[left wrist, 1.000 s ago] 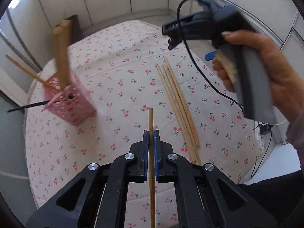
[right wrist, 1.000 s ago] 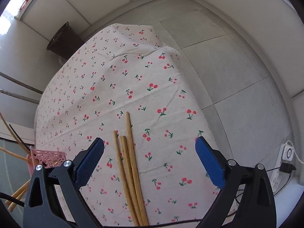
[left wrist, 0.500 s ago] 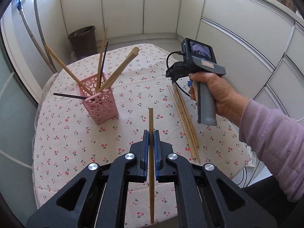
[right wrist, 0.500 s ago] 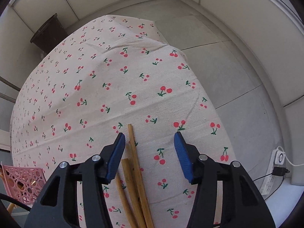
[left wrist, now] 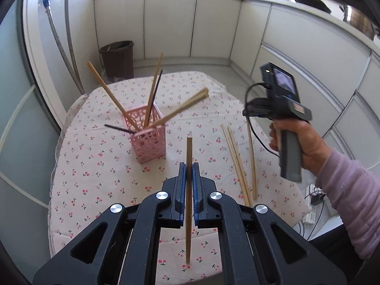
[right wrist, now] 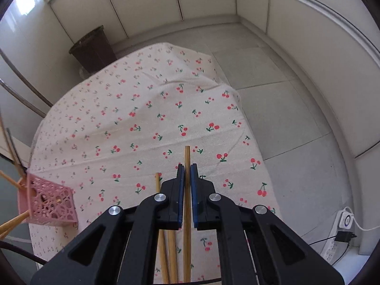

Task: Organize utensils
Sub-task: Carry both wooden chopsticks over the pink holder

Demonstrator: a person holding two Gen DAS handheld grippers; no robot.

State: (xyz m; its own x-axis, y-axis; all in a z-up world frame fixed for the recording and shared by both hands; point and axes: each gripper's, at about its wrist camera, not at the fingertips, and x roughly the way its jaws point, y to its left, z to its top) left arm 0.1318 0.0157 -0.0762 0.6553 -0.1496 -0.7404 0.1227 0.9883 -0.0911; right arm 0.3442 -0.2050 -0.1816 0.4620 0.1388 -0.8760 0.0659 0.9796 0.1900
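Both wrist views high, angled down, sharing tablecloth [left wrist: 99, 166], pink basket [right wrist: 47, 204]

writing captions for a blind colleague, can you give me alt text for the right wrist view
The right gripper has its fingers closed on a wooden chopstick that points forward over a table with a cherry-print tablecloth. Two more chopsticks lie on the cloth just left of it, and a pink perforated holder with chopsticks in it stands at the far left edge.

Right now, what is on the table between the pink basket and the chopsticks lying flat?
Only bare cherry tablecloth lies between the pink basket and the loose chopsticks, seen in the left wrist view.
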